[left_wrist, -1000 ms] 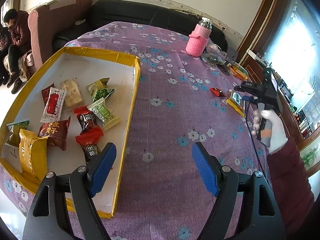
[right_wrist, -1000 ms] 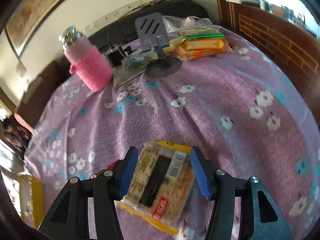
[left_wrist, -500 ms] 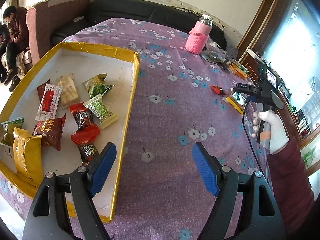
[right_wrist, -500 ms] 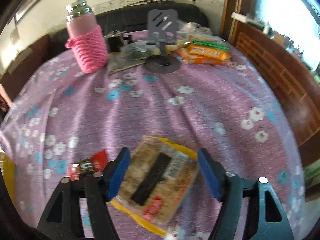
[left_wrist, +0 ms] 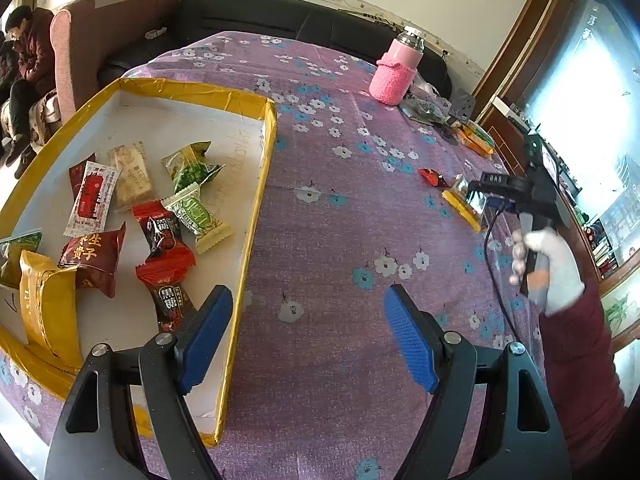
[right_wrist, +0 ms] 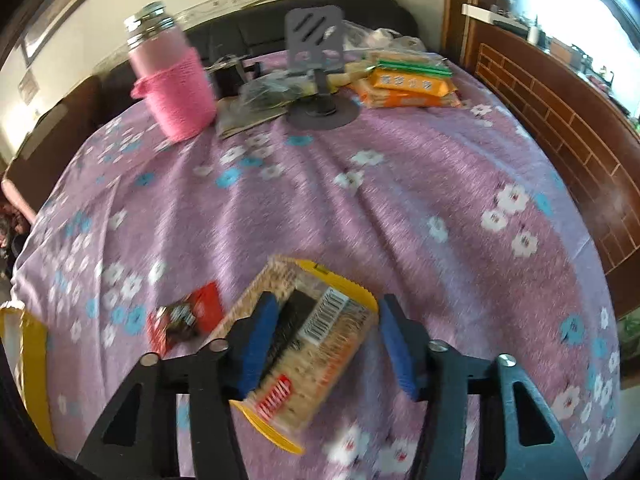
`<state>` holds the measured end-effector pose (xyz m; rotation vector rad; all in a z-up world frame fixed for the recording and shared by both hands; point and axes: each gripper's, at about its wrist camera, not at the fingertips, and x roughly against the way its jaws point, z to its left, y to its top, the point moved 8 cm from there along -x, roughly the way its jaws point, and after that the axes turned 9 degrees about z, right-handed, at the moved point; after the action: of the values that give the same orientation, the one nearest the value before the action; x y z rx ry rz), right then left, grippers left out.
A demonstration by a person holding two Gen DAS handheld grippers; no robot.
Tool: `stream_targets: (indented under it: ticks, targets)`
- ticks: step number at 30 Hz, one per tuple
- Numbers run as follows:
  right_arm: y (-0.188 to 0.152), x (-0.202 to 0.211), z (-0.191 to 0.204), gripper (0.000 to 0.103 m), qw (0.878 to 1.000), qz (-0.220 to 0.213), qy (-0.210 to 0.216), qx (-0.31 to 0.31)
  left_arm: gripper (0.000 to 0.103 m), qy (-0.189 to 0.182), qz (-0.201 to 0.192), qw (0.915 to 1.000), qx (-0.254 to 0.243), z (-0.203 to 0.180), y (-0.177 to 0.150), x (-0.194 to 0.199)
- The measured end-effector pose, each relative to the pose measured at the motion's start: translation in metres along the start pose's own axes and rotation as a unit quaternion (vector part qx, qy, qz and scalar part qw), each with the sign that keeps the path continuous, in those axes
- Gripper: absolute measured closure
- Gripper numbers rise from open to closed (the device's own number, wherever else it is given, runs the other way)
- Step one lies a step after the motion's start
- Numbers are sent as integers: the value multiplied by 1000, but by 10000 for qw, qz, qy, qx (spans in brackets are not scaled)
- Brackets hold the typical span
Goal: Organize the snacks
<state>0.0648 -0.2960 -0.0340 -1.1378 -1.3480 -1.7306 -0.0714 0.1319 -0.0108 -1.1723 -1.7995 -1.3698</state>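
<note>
Seen from the right wrist: narrows again on the cracker packet (right_wrist: pixel 320 332) with the right gripper (right_wrist: pixel 327 300), jaws closing after spreading wide half a second back. Now overlaps the packet's dark band with the left of the fingers (right_wrist: pixel 256 340), where a second ago flanked it on both sides; sits just beside the packet's edge with the other, contact lost in blur. Shows the packet turned more upright in view. Brings the red wrapper (right_wrist: pixel 184 316), a second ago barely peeking past the left finger, fully into sight on the table (right_wrist: pixel 360 208).
</note>
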Motion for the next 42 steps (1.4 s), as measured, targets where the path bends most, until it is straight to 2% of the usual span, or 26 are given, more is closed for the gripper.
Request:
stream_targets:
  ticks: [5, 8, 10, 13, 14, 15, 17, 18, 21, 24, 25, 31, 35, 37, 38, 39, 42]
  targets:
    - [-36, 12, 30, 51, 9983, 88, 343, 453, 25, -10, 7, 10000, 32, 1, -1, 0]
    - [-72, 23, 68, 51, 9925, 309, 710, 946, 25, -18, 18, 10000, 36, 0, -2, -1]
    - [-94, 29, 96, 48, 9844, 492, 1024, 1341, 25, -33, 28, 10000, 34, 0, -2, -2]
    - [-125, 42, 144, 53, 9505, 979, 2134, 2037, 25, -47, 1, 10000, 28, 0, -3, 2]
    - [-123, 47, 148, 52, 9458, 992, 2351, 2007, 25, -43, -28, 10000, 30, 1, -3, 4]
    - [-112, 53, 143, 50, 9500, 813, 2407, 1817, 25, -40, -54, 10000, 38, 2, -2, 7]
    - [-78, 61, 116, 49, 9639, 353, 2335, 1229, 25, -72, -115, 9999, 60, 5, -2, 11]
    - [-67, 62, 104, 49, 9670, 268, 2339, 977, 25, -92, -130, 9999, 65, 6, -1, 11]
    - [-33, 57, 63, 47, 9719, 96, 2342, 223, 25, -176, -56, 9998, 73, 4, -1, 5]
    - [-17, 46, 50, 47, 9752, 110, 2213, 8, 25, -238, 43, 9997, 33, -2, -2, -3]
    - [-13, 41, 52, 46, 9750, 143, 2218, 25, 25, -157, 18, 9999, -29, -4, -1, -3]
    - [-6, 6, 92, 43, 9774, 271, 1988, 666, 25, -204, -16, 9995, -251, -13, 0, 1]
    - [-10, -20, 117, 41, 9828, 331, 1505, 1020, 25, -106, -22, 9989, -460, -21, 2, 3]
    - [-11, -22, 121, 52, 9852, 162, 1182, 1234, 25, -38, -15, 9981, -607, -26, 4, 3]
    - [-13, -22, 120, 71, 9871, 76, 902, 1323, 25, 7, 3, 9975, -707, -29, 6, 1]
    - [-14, -22, 121, 76, 9866, 79, 853, 1389, 25, 43, 24, 9969, -784, -32, 8, -1]
    - [-21, -18, 114, 76, 9855, 164, 1014, 1353, 25, 132, 134, 9939, -1085, -44, 19, -15]
